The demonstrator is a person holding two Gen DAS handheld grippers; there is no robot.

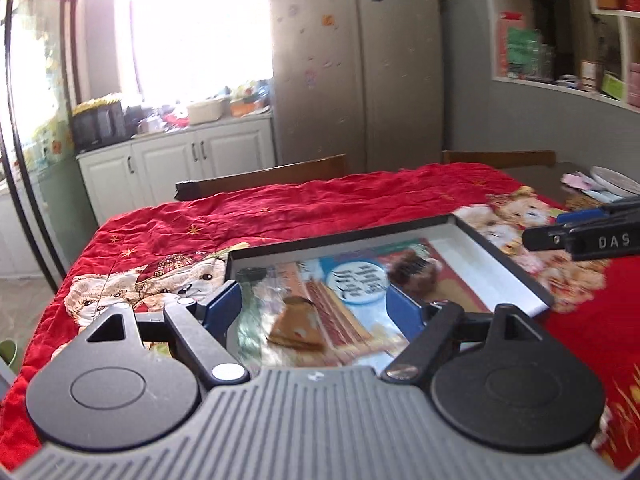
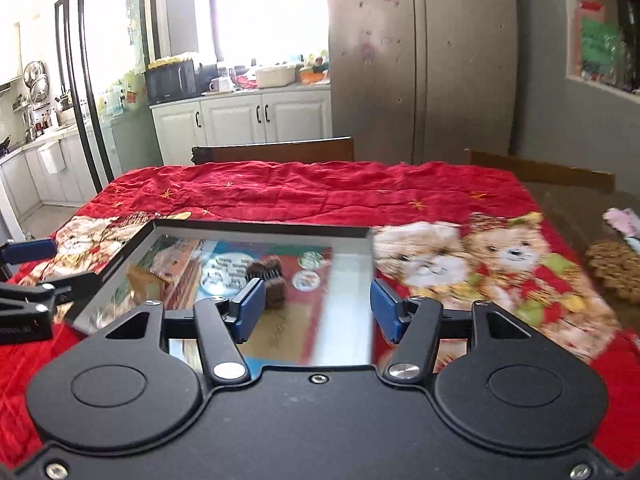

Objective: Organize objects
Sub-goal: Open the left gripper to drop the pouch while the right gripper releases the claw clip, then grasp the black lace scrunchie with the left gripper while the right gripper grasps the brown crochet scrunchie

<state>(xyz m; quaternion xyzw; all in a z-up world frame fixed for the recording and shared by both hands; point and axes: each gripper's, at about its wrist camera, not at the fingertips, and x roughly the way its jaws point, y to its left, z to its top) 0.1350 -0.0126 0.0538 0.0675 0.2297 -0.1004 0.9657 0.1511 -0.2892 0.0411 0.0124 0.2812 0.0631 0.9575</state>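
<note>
Both tools released, nothing btwn pads — left tool and right tool hover over the black tray w/ packets, on red-clothed counter.

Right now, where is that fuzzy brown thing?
In both wrist views the fuzzy brown thing lies inside the shallow black-rimmed box on the red cloth, on a colourful packet.

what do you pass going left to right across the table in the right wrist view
left gripper at the left edge → black-rimmed tray with printed packets and a brown furry thing → teddy bear print on the red cloth → brown woven mat → pink packet at the right edge
</note>
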